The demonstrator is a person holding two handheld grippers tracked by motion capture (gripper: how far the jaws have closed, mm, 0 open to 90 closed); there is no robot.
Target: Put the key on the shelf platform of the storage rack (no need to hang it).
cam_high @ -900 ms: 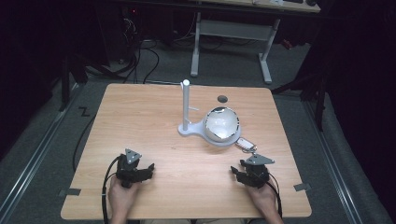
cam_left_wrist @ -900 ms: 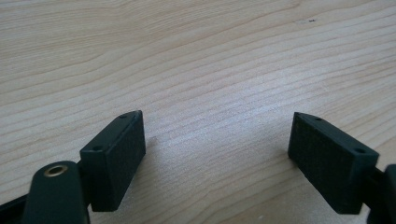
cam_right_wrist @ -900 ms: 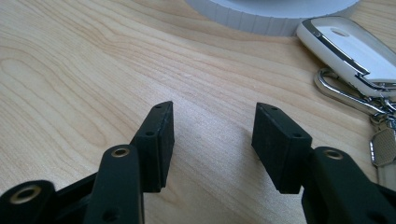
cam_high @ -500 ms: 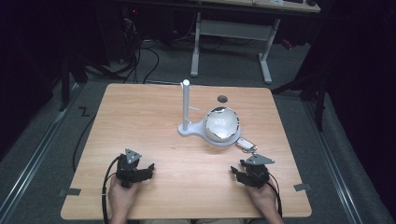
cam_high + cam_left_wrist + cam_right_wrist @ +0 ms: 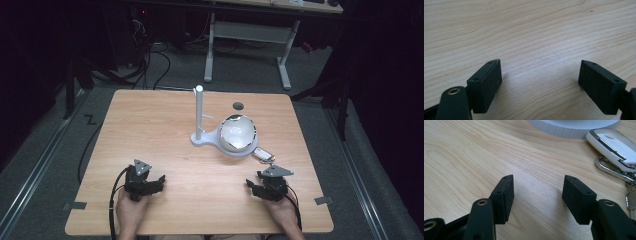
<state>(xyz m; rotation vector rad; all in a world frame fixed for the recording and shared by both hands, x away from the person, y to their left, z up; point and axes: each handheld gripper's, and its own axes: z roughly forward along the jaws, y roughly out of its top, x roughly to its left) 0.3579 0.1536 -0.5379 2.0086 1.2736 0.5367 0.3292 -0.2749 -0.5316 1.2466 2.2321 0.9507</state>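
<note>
The white plastic key fob with metal ring (image 5: pixel 614 147), judged light and slippery, was best gripped across its body at one o'clock of the wide, empty right tongs (image 5: pixel 537 195).

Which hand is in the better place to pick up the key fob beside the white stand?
The right. The right gripper rests just below the key fob, its fingers open and empty. The left gripper lies far across the table.

Small dark disc (image 5: pixel 238 105) on the wooden table (image 5: pixel 150 130), far edge
</note>
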